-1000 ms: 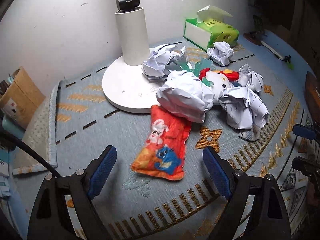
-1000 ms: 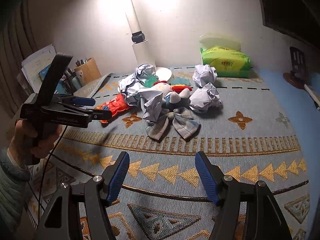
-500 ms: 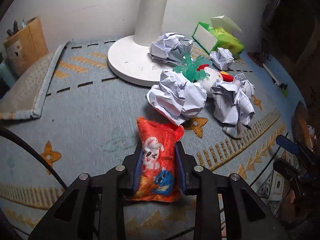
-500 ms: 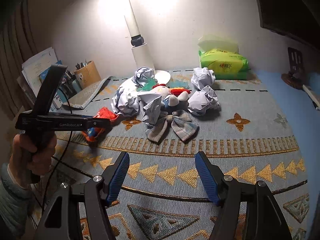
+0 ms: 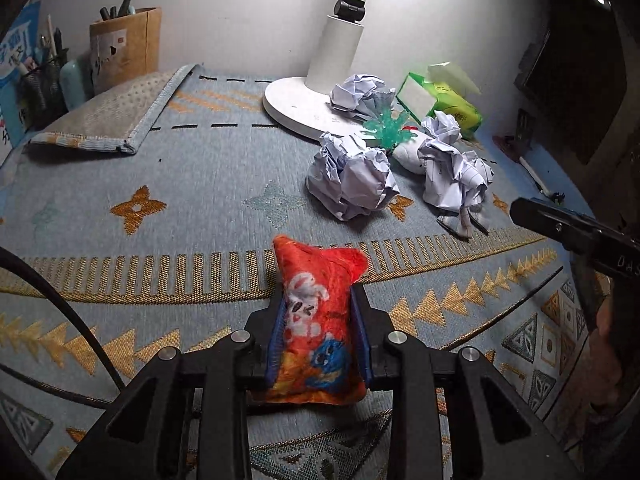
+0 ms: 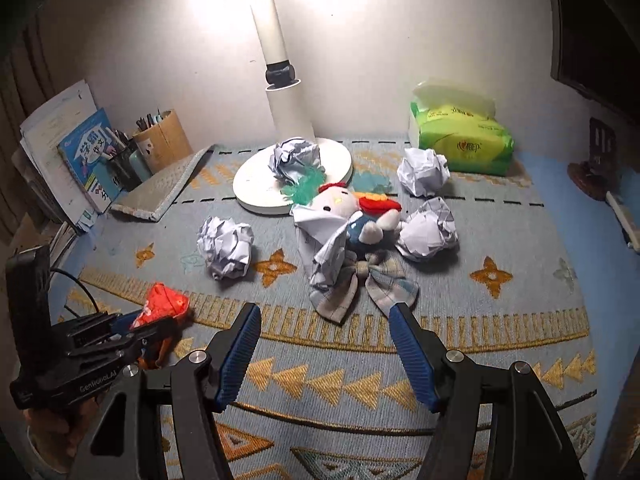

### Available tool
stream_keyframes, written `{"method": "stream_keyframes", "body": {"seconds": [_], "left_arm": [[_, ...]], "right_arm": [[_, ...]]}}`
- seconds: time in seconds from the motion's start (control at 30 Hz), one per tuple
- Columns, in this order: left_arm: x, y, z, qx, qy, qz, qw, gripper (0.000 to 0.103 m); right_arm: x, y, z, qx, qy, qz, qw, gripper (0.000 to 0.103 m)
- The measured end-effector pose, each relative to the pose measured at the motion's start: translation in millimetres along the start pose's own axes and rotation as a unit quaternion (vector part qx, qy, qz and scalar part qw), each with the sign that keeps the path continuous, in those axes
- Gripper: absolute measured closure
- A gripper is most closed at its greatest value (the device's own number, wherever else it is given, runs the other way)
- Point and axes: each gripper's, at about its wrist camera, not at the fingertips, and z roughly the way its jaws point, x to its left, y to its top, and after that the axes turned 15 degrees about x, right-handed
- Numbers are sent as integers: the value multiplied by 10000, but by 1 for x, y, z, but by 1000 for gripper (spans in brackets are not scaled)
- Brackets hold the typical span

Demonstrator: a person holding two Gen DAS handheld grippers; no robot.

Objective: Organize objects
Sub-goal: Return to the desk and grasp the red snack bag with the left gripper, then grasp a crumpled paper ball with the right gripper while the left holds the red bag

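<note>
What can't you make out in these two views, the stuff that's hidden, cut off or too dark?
- Orange pouch, left wrist view: its sides covered by the left gripper pads; right wrist view shows only its tip.
- Plush toy, both views: partly under crumpled paper.
- Dark object, left wrist view: too dark, cut by the edge.

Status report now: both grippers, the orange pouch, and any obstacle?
Left gripper shut on orange pouch. Right gripper empty, jaws closing. Paper balls ahead, apart.

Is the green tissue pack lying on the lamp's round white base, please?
No, the green tissue pack sits on the mat beside the lamp base, apart from it.
</note>
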Motion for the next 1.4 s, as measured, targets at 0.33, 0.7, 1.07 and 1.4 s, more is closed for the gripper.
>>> {"method": "stream_keyframes", "body": {"seconds": [0.33,0.7,1.07,1.4], "left_arm": [[3,-4,-2,-3,-168,-125,9998,76],[5,-5,-3,-14,-146,-142,9998,76],[-3,-8,-2,-80,113,56,9999,73],[-6,-7,-2,-79,181,118,9997,72]], "right_arm": [[4,9,26,128,9,427,9990,94],[-35,-110,-17,840,729,769,9908,89],[-23,-118,-28,363,382,415,9977,16],[-2,-100,12,444,-344,712,9959,46]]}}
